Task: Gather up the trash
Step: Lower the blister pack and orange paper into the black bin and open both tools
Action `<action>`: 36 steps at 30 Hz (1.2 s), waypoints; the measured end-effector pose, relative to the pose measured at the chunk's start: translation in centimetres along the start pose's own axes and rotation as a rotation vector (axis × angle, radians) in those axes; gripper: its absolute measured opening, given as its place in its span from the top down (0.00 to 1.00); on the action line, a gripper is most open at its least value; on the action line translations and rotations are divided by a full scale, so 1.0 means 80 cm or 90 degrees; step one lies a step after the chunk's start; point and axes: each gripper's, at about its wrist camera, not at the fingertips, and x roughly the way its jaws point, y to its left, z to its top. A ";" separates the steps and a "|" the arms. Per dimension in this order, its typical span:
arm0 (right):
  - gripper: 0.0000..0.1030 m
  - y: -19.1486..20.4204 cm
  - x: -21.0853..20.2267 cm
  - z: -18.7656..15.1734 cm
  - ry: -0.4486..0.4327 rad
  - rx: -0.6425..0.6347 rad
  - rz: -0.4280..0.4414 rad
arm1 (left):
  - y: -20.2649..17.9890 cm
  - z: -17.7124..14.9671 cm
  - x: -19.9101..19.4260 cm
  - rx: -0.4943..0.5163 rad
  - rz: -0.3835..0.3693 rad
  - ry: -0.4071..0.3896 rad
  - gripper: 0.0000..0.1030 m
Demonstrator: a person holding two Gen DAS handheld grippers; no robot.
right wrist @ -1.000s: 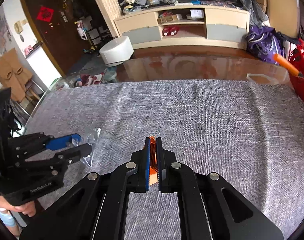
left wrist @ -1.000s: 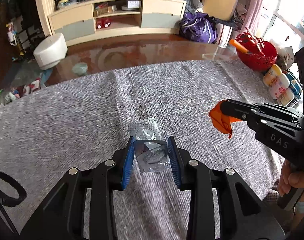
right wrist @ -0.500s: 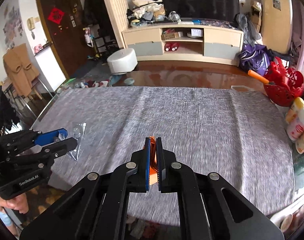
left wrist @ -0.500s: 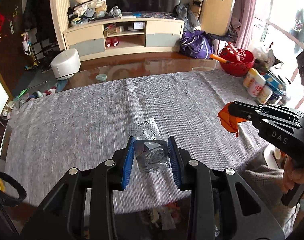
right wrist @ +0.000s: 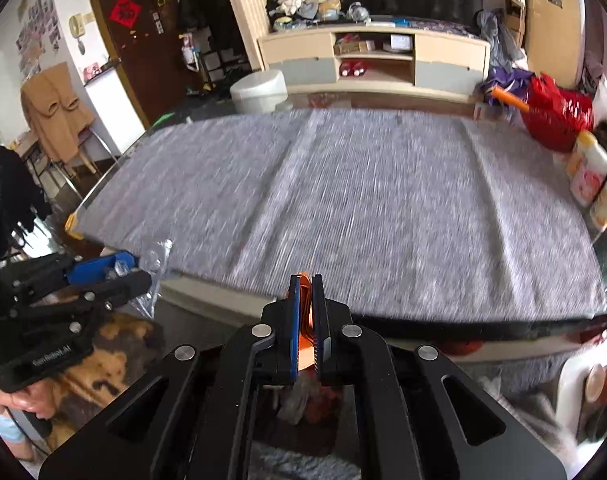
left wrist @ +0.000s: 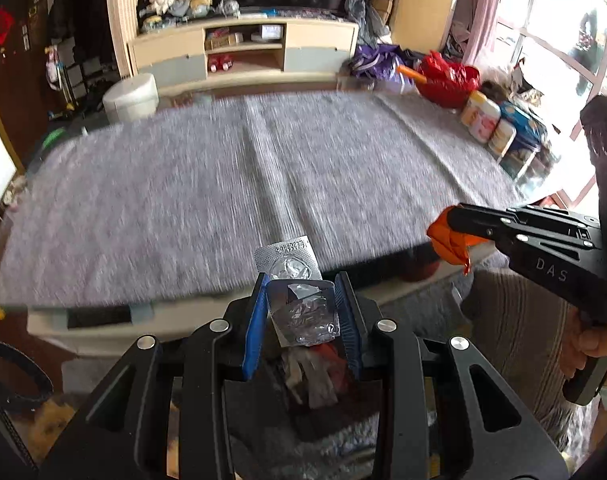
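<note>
Down at the bottom of the left wrist view, the left gripper (left wrist: 301, 312) is clamped on a clear, crumpled blister pack (left wrist: 299, 300), its foil end poking out past the blue pads, and below them there's a dark opening with crumpled scraps (left wrist: 315, 372) in it, which I take for the bin, though it's blurred. Beside it, the right gripper (right wrist: 306, 316) has its fingers pressed tight together on an orange wrapper (right wrist: 306, 336). And here's the change: a second ago both tools hung over the middle of the grey cloth; now they've both pulled back past the near edge of the table (left wrist: 263, 184), loads kept in the same grip. So both pieces are off the table and look set for the drop. The left view gives the orange wrapper's full crumpled shape side-on at the other tool's tip, where the right camera sees only a thin sliver; the right view in turn shows the person's left hand (right wrist: 21, 400) on its handle. Further off, the cloth looks bare, with bottles (left wrist: 489, 122) and a red basket (left wrist: 447, 80) at its far right.
</note>
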 end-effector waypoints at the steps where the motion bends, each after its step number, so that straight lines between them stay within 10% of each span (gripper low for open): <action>1: 0.93 0.002 0.004 -0.008 0.007 0.004 0.003 | -0.001 -0.009 0.005 -0.003 -0.007 0.009 0.69; 29: 0.90 -0.010 0.137 -0.130 0.164 0.071 0.037 | -0.010 -0.143 0.145 -0.040 -0.062 0.193 0.69; 36: 0.90 -0.015 0.131 -0.118 0.145 0.077 0.010 | -0.005 -0.134 0.138 -0.038 -0.035 0.181 0.44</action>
